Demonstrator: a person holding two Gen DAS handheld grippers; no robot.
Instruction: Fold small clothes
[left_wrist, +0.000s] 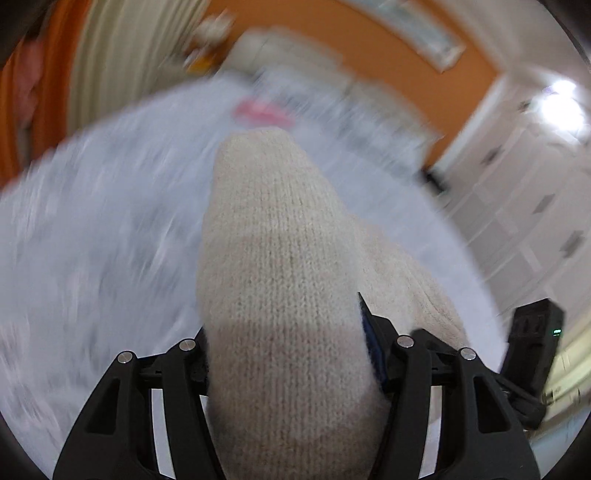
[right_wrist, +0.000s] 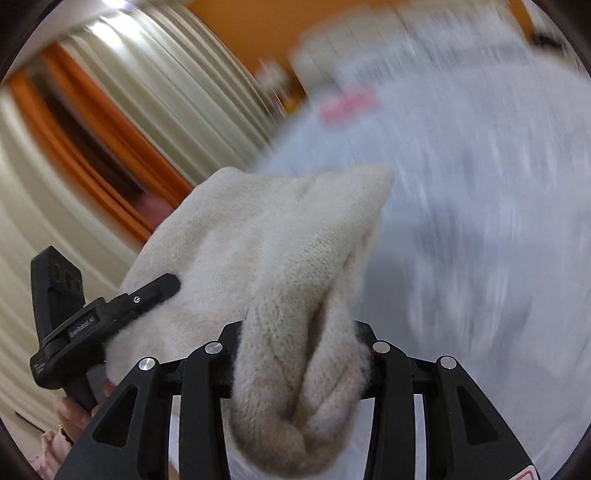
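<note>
- Left wrist view: left gripper (left_wrist: 291, 369) clamped on cream knit garment (left_wrist: 273, 258); long axis runs toward 12 o'clock.
- Right gripper (right_wrist: 295, 369) clamps bunched knit, left gripper at 9 o'clock.

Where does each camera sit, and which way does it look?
Left wrist: on the left gripper, looking down its fingers at the cream knit garment over a white surface.
Right wrist: on the right gripper, showing the same garment, the left gripper and a hand.
Shared: garment, surface, pink item.
</note>
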